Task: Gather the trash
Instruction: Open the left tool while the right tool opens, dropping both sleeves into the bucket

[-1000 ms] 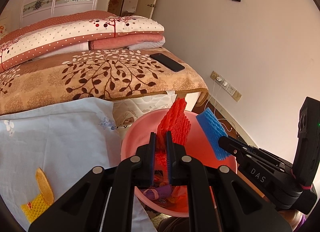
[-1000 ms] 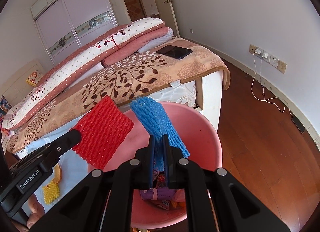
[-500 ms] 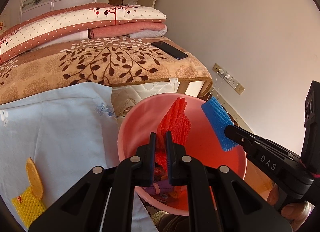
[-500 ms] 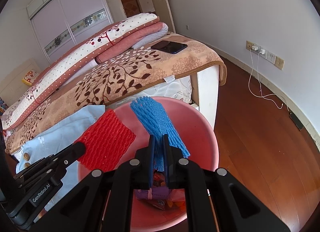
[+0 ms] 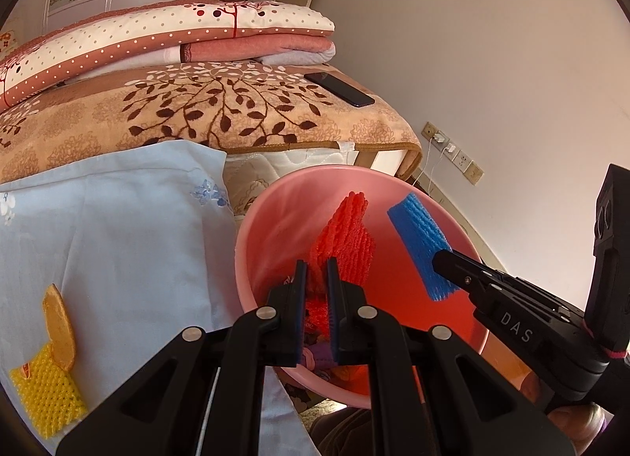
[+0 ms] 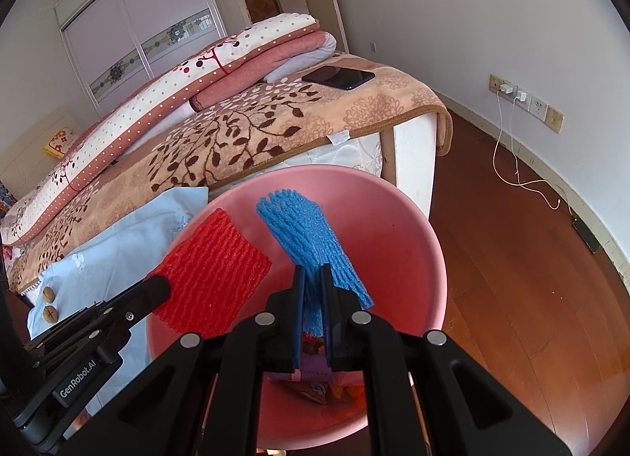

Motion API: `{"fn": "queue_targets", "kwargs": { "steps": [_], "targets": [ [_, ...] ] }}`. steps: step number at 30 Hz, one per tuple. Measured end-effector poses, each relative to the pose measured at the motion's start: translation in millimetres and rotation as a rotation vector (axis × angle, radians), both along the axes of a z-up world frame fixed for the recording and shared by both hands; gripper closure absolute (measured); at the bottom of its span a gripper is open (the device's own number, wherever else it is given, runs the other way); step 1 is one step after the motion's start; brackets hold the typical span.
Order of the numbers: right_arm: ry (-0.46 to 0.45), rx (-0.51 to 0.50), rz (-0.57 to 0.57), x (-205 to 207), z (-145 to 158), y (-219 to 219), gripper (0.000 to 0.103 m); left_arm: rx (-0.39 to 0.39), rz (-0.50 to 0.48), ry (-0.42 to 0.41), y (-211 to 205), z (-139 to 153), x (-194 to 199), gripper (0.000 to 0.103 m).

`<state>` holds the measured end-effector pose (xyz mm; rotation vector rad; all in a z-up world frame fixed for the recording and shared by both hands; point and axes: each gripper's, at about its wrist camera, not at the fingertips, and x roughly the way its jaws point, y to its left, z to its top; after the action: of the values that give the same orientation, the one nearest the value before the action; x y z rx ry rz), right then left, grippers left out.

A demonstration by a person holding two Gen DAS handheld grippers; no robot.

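Observation:
A pink plastic basin (image 5: 275,204) (image 6: 417,243) stands beside the bed with wrappers in its bottom. My left gripper (image 5: 317,271) is shut on a red foam net sleeve (image 5: 348,235) (image 6: 214,275), which sticks up over the basin's inside. At its right, my right gripper (image 6: 313,273) (image 5: 443,259) is shut on a blue foam net sleeve (image 6: 303,231) (image 5: 419,243), also above the basin. A yellow foam net (image 5: 45,393) with an orange peel piece (image 5: 59,322) lies on the light blue cloth (image 5: 118,239) at the left.
The bed carries a brown leaf-patterned blanket (image 5: 197,109), folded quilts (image 5: 177,34) and a black phone (image 5: 340,89) (image 6: 338,77). A white charger cable (image 6: 512,168) trails from wall sockets (image 6: 519,97) onto the wooden floor (image 6: 512,298) at the right.
Both grippers have sunk toward the basin with their foam sleeves, so the basin looms larger and the sleeves hang lower over its inside. Both grips are unchanged.

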<state>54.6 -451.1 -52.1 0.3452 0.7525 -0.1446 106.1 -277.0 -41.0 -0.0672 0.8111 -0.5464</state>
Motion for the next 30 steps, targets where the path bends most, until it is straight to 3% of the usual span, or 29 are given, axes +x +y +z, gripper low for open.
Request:
{"fn": "queue_targets", "kwargs": {
  "steps": [4,6,8,10,12,13,30],
  "targets": [
    [0.002,-0.001,0.000,-1,-3,1,0.096,0.002,-0.016,0.018,-1,-2,-1,0.090],
    [0.002,0.003,-0.003,-1,-4,1,0.096,0.001,-0.019,0.029,-1,-4,-1,0.077],
    [0.003,0.007,-0.010,-1,-5,0,0.096,-0.008,-0.023,0.032,0,-4,-2,0.071],
    [0.003,0.016,-0.016,-2,-6,-2,0.086,-0.013,-0.027,0.036,0,-4,-3,0.071],
    [-0.006,0.027,-0.024,-4,-6,-4,0.062,-0.012,-0.027,0.041,1,-4,-3,0.071],
    [-0.011,0.027,-0.028,-5,-5,-4,0.060,-0.014,-0.027,0.041,2,-3,-3,0.071],
    [-0.048,0.016,0.003,-41,15,24,0.059,-0.004,-0.058,0.001,12,10,-31,0.071]
  ]
}}
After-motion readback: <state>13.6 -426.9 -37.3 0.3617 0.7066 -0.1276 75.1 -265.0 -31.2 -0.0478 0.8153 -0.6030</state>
